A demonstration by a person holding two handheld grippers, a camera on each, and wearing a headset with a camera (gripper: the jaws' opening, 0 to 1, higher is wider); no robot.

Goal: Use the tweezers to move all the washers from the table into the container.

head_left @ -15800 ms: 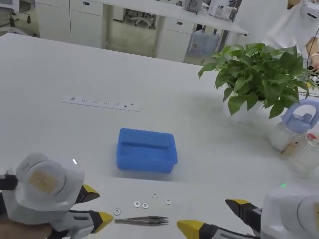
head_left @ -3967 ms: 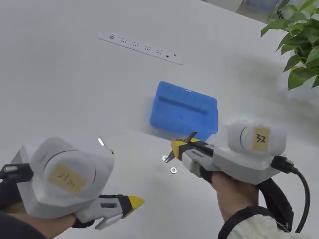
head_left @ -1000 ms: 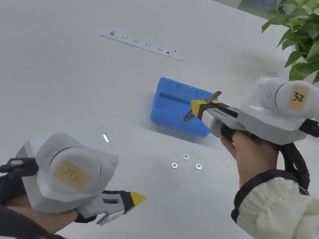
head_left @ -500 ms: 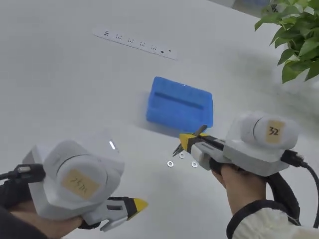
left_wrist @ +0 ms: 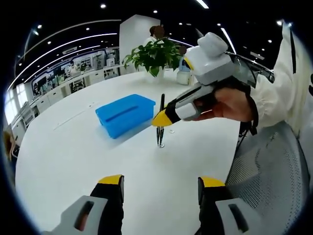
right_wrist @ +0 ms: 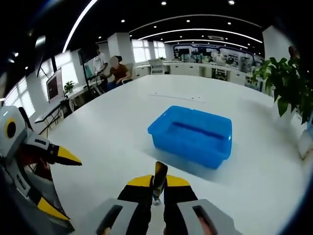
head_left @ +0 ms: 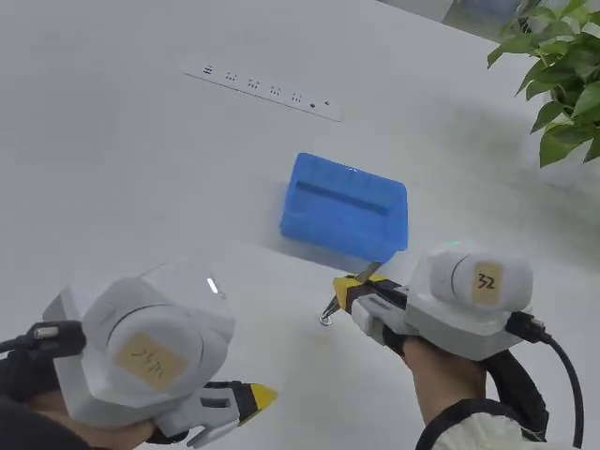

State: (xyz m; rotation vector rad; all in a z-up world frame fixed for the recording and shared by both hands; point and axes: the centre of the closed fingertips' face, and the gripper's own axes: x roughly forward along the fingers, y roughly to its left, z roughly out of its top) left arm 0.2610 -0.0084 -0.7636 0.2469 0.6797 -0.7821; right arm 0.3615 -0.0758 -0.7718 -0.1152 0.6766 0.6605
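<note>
My right gripper [head_left: 346,287] is shut on grey metal tweezers [head_left: 339,296], just in front of the blue container [head_left: 345,208]. The tweezers point down, and their tips meet a small washer [head_left: 324,321] on the white table. In the left gripper view the tweezers [left_wrist: 160,120] stand upright over that washer [left_wrist: 161,145], with a second washer [left_wrist: 171,131] beside it. In the right gripper view the tweezers [right_wrist: 159,176] rise between shut jaws. My left gripper [head_left: 246,412] hovers open at the lower left and holds nothing.
A white power strip [head_left: 262,91] lies on the table beyond the container. A leafy potted plant [head_left: 562,66] stands at the far right. The container [right_wrist: 193,133] sits a short way ahead of the right gripper. People sit at desks far behind.
One second ago the right gripper held the tweezers over the container. It has come back toward me and dropped, and the tweezer tips now rest on a washer. The left gripper has barely moved.
</note>
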